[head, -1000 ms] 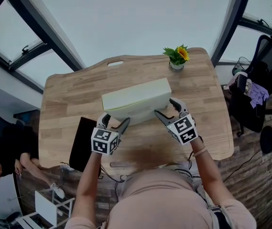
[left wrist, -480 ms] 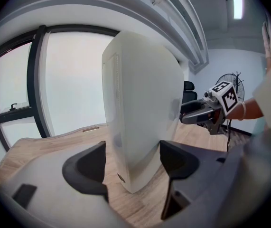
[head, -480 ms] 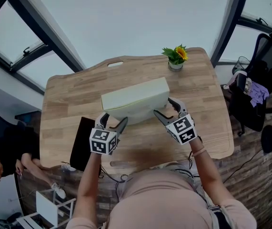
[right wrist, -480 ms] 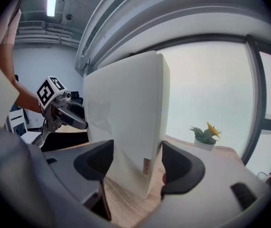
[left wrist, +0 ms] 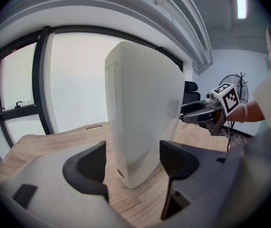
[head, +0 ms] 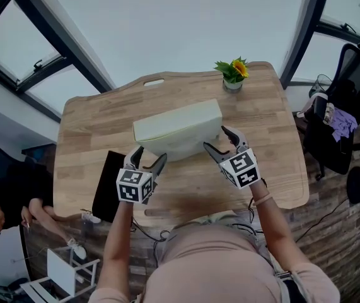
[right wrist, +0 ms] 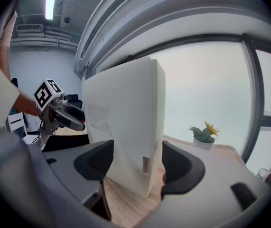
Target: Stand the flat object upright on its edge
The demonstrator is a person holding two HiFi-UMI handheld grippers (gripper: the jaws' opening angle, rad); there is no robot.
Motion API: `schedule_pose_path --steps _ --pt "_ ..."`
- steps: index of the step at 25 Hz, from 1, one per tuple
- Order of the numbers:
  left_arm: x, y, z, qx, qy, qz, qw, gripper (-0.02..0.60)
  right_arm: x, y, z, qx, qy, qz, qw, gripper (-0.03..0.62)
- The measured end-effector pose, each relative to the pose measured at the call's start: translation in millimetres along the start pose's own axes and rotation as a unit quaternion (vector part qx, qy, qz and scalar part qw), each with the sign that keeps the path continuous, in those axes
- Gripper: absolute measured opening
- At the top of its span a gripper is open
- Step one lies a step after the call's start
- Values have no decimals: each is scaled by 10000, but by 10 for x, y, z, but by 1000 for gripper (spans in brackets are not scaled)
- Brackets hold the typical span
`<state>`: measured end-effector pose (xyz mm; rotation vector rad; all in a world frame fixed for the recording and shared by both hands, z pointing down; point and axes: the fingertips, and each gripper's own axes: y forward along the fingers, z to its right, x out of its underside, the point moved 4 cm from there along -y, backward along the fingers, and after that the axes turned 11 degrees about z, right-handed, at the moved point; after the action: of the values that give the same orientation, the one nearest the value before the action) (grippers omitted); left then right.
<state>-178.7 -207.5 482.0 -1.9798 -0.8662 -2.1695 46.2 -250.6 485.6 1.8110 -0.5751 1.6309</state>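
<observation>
Since the earlier frame the left gripper (head: 149, 158) has slid a little to the left and both grippers have eased slightly back; the pale cream flat rectangular box (head: 178, 122) has barely shifted.

Furthest left, a flat black panel (head: 107, 188) lies at the near-left edge of the light wooden counter (head: 91, 131). Next to it, we see the left gripper with its jaws wide apart and nothing clamped. In its own view the box's left end stands between them, with a gap on each side.

The box sits in the middle of the counter, raised on one long narrow edge with its broad faces vertical. From the head view we judge it upright, or very nearly so.

The right gripper (head: 219, 141) has its jaws spread just as widely around the box's right end. The outer jaw looks very close to the box, though we cannot be sure whether it touches. It does not squeeze.

Behind, well apart from the box, stands a small potted yellow flower (head: 234, 74).

We judge the task almost finished. The box appears to balance without being held. What is left is to draw both grippers clear without nudging it.
</observation>
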Motion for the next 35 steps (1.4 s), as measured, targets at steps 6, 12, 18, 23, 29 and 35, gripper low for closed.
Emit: schedule_pose_path --steps 6,12,18,23,29,35 --pt "55 -109 22 -147 -61 -55 9999 322 6 -35 -38 -80 -3 25 10000 307" --pt "99 -237 32 -359 -172 -43 9992 322 22 -105 -73 -134 21 9 9999 296" --pt "156 -323 121 -532 -338 -68 9980 321 57 -226 -63 -182 6 23 9998 275" --pt "206 -394 238 -661 -466 -44 9967 321 95 -325 -90 -305 -1 23 9995 255" --pt "243 -454 435 -734 -604 -17 9955 319 130 -430 -118 -418 12 35 9991 224" --pt "274 -473 582 -702 -645 -74 9954 317 224 -496 -176 -491 111 10 9987 202"
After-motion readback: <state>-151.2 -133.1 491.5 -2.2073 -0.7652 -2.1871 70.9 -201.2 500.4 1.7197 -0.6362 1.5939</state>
